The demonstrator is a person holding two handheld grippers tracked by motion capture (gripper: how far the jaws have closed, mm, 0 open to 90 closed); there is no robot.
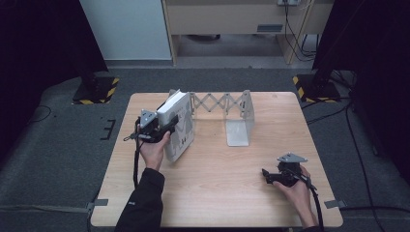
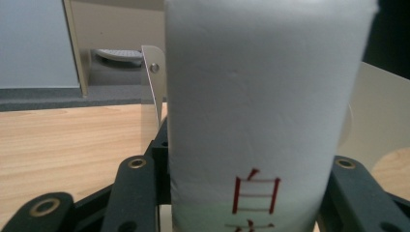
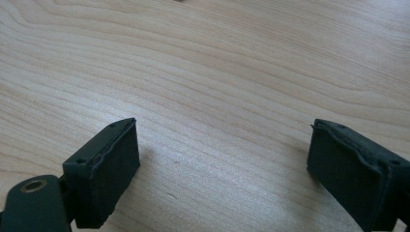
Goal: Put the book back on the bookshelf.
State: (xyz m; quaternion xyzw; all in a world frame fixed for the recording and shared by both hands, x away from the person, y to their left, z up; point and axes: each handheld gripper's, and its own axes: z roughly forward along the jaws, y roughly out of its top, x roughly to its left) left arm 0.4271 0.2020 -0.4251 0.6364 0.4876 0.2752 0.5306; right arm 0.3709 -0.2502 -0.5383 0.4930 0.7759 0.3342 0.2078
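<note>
Red characters (image 2: pixel 256 195) mark the clamped book's (image 2: pixel 261 96) spine.

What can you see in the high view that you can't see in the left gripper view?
The high view alone has the whole white book standing by the grey expanding rack, the person's hands, and the right tongs resting apart on the table. The left gripper view alone has the red characters on the book's spine. Both have the left tongs shut on the book, the wooden table and part of the rack.
</note>
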